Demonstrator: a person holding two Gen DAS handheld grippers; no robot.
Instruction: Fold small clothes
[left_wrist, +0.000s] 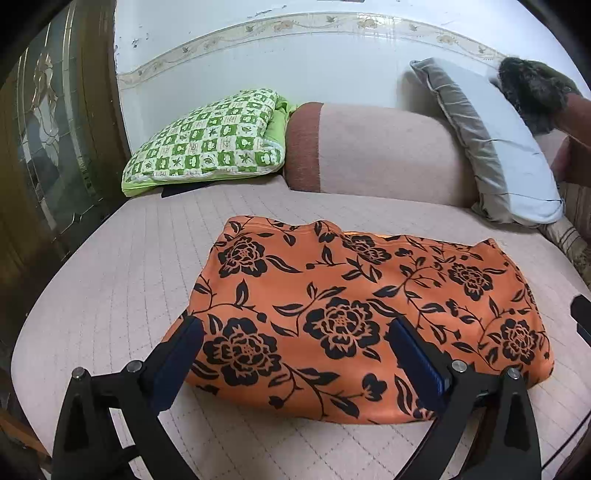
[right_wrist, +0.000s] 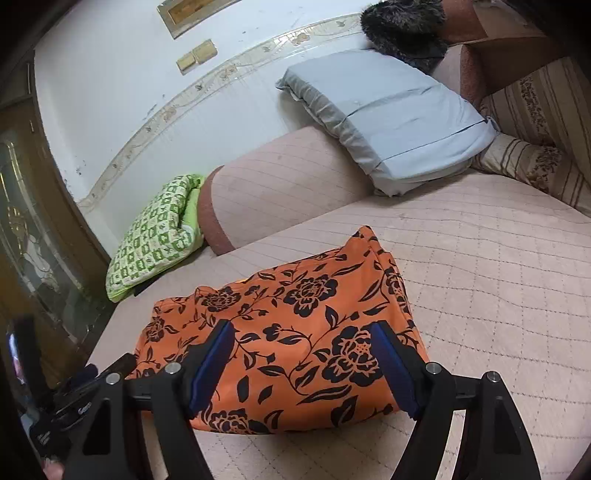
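Note:
An orange garment with black flowers (left_wrist: 354, 314) lies folded into a rough rectangle on the pale quilted bed (left_wrist: 122, 280). My left gripper (left_wrist: 295, 332) is open, its jaws wide apart, just above the garment's near left part. My right gripper (right_wrist: 303, 339) is open too, over the garment's (right_wrist: 295, 339) near right end. Neither holds cloth. The other gripper's body shows at the left edge of the right wrist view (right_wrist: 74, 398).
A green checked cushion (left_wrist: 207, 140), a pink bolster (left_wrist: 369, 151) and a grey-blue pillow (left_wrist: 498, 147) line the wall at the back. A dark furry item (left_wrist: 532, 88) sits at the far right. A wooden glass door (left_wrist: 48, 129) stands at the left.

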